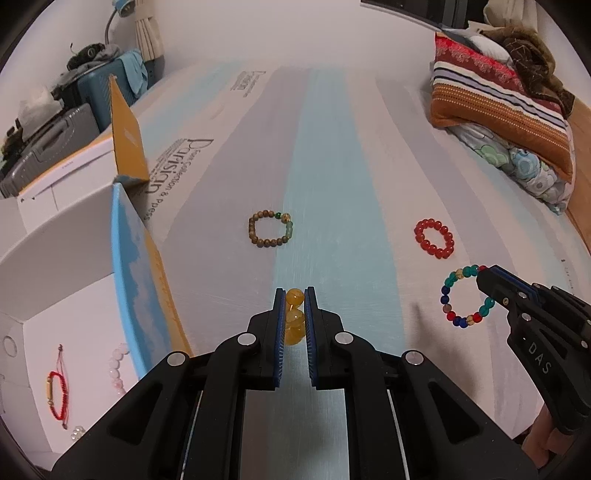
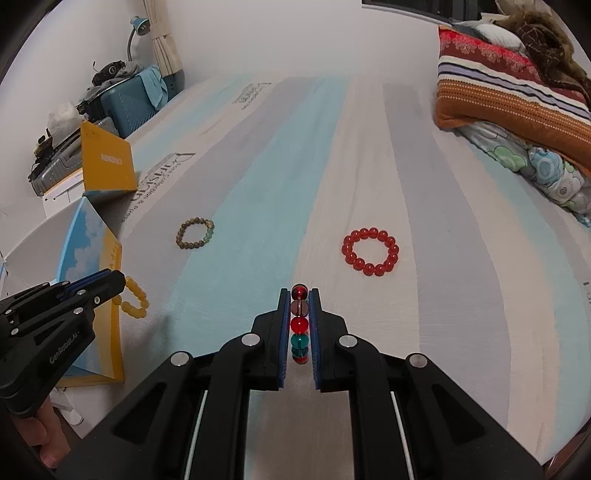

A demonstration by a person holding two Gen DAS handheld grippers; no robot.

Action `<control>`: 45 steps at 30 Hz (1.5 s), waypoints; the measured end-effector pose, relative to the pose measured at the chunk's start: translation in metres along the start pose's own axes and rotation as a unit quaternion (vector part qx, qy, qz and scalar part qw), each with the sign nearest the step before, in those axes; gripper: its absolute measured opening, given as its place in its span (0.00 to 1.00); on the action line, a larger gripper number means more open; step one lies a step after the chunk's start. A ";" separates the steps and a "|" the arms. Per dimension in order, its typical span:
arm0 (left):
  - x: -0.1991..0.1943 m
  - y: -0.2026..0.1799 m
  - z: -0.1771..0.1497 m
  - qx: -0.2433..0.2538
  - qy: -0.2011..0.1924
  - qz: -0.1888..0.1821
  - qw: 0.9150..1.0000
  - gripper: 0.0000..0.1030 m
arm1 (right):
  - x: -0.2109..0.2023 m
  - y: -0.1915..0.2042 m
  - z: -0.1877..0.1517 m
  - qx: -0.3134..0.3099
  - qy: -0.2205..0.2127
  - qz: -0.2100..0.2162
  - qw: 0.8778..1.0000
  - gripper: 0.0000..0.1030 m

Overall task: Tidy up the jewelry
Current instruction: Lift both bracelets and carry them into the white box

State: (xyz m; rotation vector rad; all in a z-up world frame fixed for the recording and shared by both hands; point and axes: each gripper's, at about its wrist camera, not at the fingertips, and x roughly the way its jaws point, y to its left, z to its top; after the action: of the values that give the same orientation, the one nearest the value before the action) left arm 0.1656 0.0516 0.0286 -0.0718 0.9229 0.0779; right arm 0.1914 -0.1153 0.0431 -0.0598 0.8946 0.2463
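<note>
- I'm in a bedroom: striped mattress (image 1: 332, 166) under me.
- Folded bedding (image 1: 498, 110) piled at the mattress's far right.
- Suitcases (image 2: 125, 103) and lamp (image 2: 138, 26) beyond its left edge.

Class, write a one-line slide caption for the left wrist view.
Left gripper clamps a yellow bead bracelet; right gripper lifts a multicolour one.

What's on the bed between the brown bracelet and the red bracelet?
Nothing: between the brown bracelet and the red bracelet there is only bare striped sheet. The right wrist view shows that best.
</note>
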 end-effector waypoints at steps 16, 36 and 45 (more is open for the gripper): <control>-0.058 0.028 0.004 -0.011 -0.034 0.008 0.999 0.09 | -0.048 0.039 0.013 -0.020 -0.034 0.010 0.999 0.09; -0.121 0.160 -0.016 -0.082 -0.052 0.083 0.992 0.09 | -0.071 0.188 0.030 -0.103 -0.057 0.093 0.989 0.09; -0.110 0.218 -0.046 -0.108 -0.020 0.109 0.988 0.09 | -0.052 0.252 0.014 -0.143 -0.036 0.117 0.982 0.09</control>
State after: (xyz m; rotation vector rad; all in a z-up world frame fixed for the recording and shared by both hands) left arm 0.0412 0.2597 0.0827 -0.1686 0.8770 0.3812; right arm 0.1112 0.1212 0.1053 -0.2110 0.7888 0.5920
